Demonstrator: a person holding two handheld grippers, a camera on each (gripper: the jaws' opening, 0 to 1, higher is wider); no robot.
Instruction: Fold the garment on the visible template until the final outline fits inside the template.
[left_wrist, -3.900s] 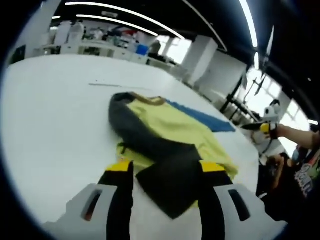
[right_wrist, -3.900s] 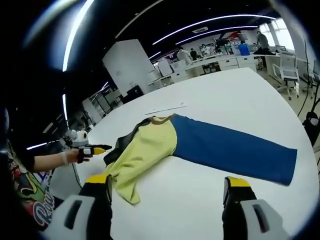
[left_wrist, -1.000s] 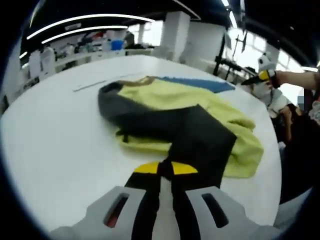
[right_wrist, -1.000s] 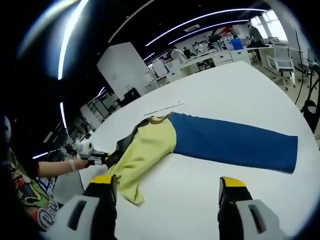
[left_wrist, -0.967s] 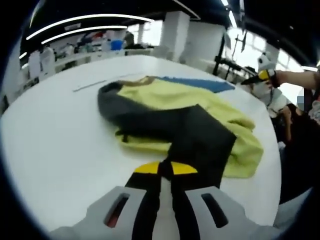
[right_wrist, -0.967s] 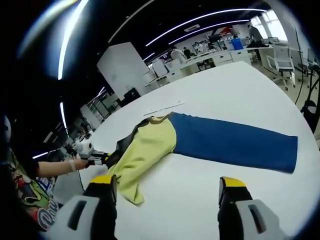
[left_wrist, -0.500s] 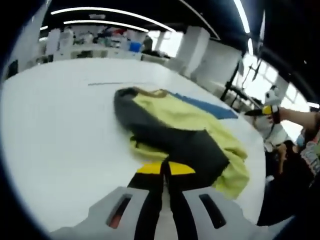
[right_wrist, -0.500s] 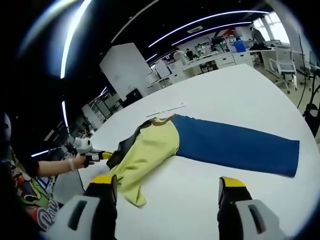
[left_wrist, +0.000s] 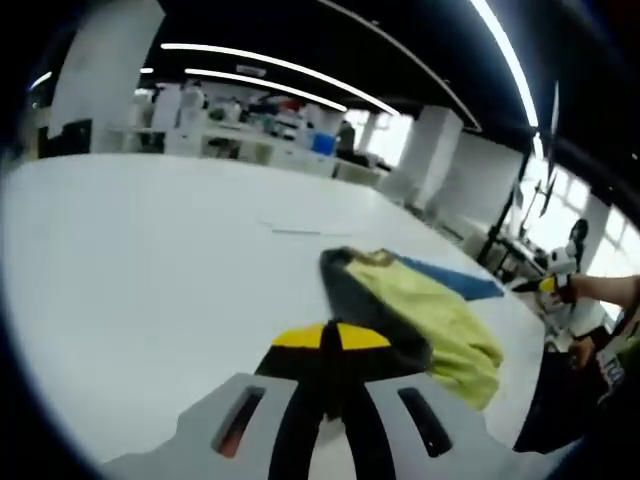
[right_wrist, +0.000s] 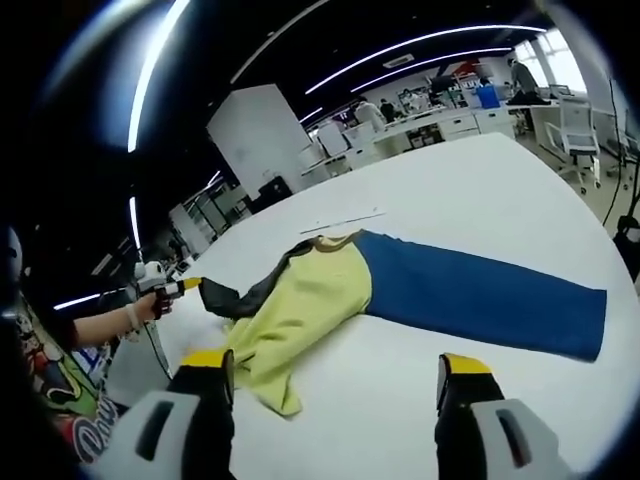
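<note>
A yellow garment (right_wrist: 300, 300) with a dark grey sleeve (right_wrist: 245, 293) lies on the white table (right_wrist: 480, 190), its collar end overlapping a long blue template (right_wrist: 490, 295). My left gripper (left_wrist: 322, 335) is shut on the dark sleeve (left_wrist: 365, 310), and the yellow body (left_wrist: 440, 320) and blue template (left_wrist: 455, 280) lie beyond it. In the right gripper view the left gripper (right_wrist: 185, 286) holds the sleeve stretched out to the garment's left. My right gripper (right_wrist: 330, 375) is open above the table, near the garment's hem, nothing between its jaws. It also appears far right as the right gripper (left_wrist: 550, 285).
A thin strip (right_wrist: 345, 218) lies on the table beyond the collar. Desks and an office chair (right_wrist: 585, 125) stand past the far table edge. A person's patterned clothing (right_wrist: 60, 400) is at the near left.
My left gripper closed on the dark sleeve end, then pulled it off the yellow body and outward, so the sleeve now stretches sideways. The right gripper stayed open and almost still.
</note>
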